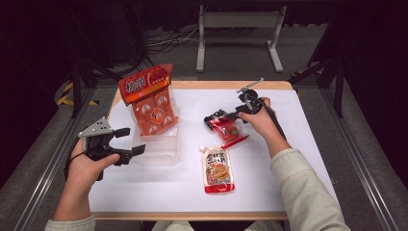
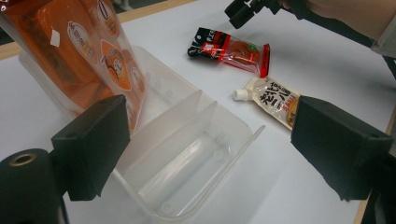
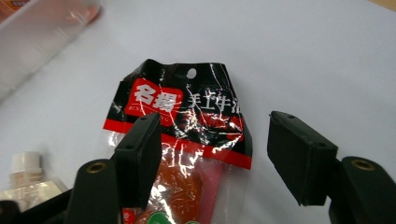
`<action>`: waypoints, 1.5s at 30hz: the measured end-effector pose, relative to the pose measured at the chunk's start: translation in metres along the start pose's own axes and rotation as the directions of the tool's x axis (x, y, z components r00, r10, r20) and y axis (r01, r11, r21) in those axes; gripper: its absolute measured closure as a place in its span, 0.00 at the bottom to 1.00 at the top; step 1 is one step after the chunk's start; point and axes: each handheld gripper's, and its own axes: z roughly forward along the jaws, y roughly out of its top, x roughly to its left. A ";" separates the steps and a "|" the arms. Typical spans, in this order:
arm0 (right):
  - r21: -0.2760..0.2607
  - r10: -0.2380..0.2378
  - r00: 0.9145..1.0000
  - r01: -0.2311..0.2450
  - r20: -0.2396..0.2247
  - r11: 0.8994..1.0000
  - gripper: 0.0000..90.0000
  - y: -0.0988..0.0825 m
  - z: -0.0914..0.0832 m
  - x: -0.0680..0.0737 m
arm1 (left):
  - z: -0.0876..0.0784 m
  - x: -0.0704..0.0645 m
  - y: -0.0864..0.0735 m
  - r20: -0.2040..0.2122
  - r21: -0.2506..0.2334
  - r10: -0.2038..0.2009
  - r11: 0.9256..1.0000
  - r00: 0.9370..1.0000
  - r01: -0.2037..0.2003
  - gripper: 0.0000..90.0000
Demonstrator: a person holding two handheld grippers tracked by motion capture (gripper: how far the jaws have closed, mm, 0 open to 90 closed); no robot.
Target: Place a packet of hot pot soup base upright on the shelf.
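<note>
Both grippers' fingers stand wide; the right gripper (image 3: 212,163) straddles the red-and-black packet (image 3: 187,121), hiding its lower part.

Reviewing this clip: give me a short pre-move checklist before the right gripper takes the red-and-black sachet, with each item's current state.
1. Right gripper jaws apart: ok.
2. Red-and-black sachet under the jaws, lying flat on the table: ok.
3. Pads pressing the sachet: not ok, no grip yet.
4. Spouted pouch clear of the sachet: ok, apart.
5. Free compartment in the clear divided bin: ok, the near one is empty.
6. Left gripper steadying the bin: cannot tell, open beside it.
</note>
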 end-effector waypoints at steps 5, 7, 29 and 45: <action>-0.001 0.013 1.000 -0.013 -0.003 1.000 0.40 -0.002 0.008 -0.005 | 0.001 0.000 -0.001 0.002 0.000 0.000 1.000 1.000 0.000 0.14; 0.005 0.019 1.000 -0.019 -0.003 1.000 0.40 -0.002 0.012 -0.005 | 0.001 0.000 -0.001 0.001 0.001 0.005 1.000 1.000 -0.005 0.14; 0.039 0.044 0.999 -0.044 0.005 0.998 0.49 -0.007 0.039 -0.001 | 0.010 -0.002 -0.001 0.019 0.017 0.004 1.000 1.000 -0.005 0.14; 0.021 0.001 1.000 -0.001 0.030 1.000 0.88 -0.011 0.039 0.004 | 0.013 -0.002 -0.001 0.021 0.019 0.005 1.000 1.000 -0.006 0.14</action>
